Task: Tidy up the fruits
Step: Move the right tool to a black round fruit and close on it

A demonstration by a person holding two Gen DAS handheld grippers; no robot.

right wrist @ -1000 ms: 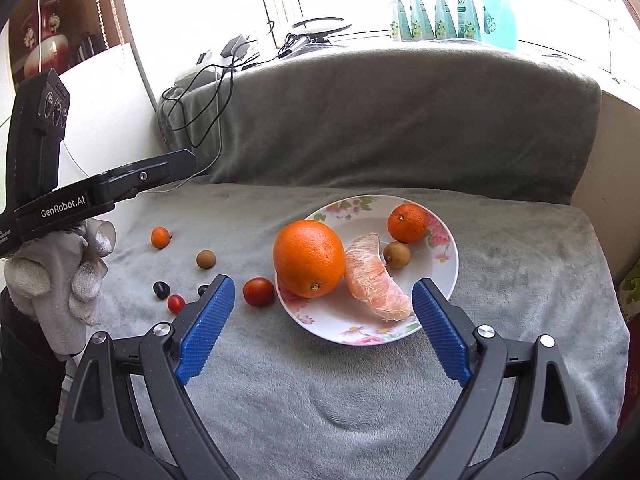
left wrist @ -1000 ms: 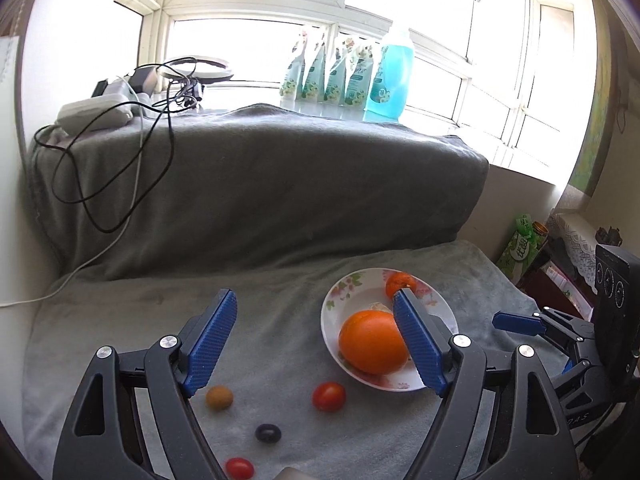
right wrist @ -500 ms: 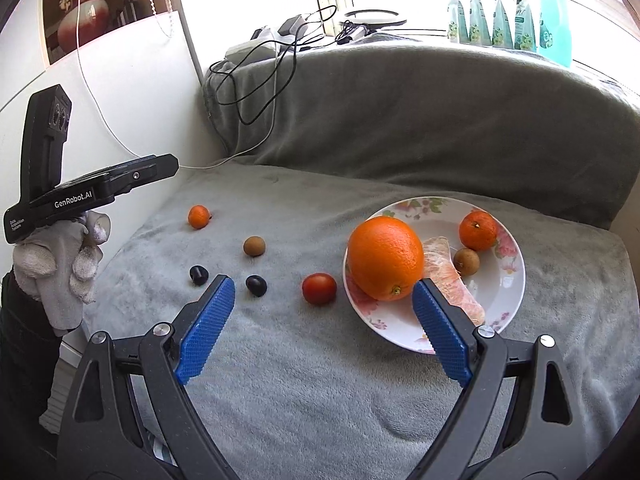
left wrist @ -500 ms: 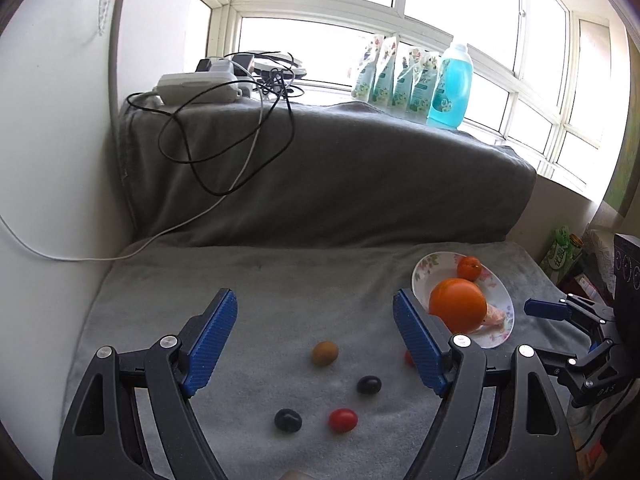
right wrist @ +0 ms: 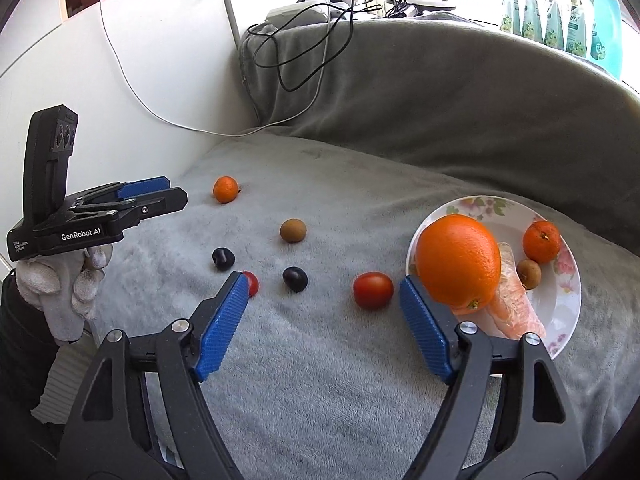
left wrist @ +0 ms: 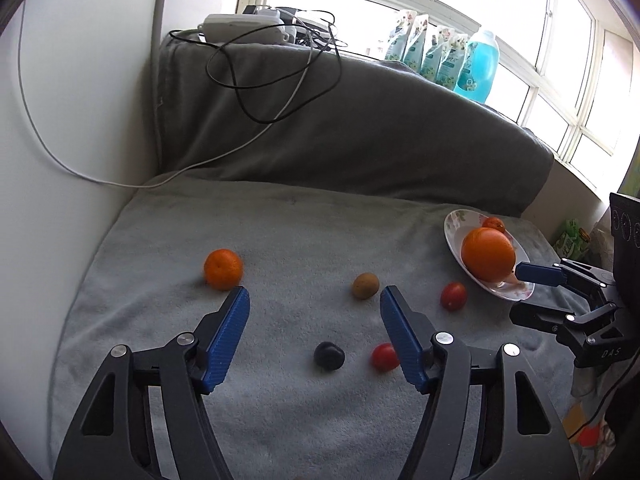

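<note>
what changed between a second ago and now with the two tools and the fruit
Both views have swung left, off the plate toward the loose fruit on the grey blanket. The left tool and right tool have just been closing partway, with nothing gripped. The small orange, dark grape and tomato lie where they were; the plate's fruit is untouched.

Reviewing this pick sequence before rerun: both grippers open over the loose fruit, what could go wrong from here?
1. The big orange sits at the plate rim; adding fruit could nudge it off.
2. The right gripper, whose jaws have just been closing with nothing between them, has its right finger near that orange.
3. The cherry tomato lies against the left gripper's finger and may roll on the soft blanket.
</note>
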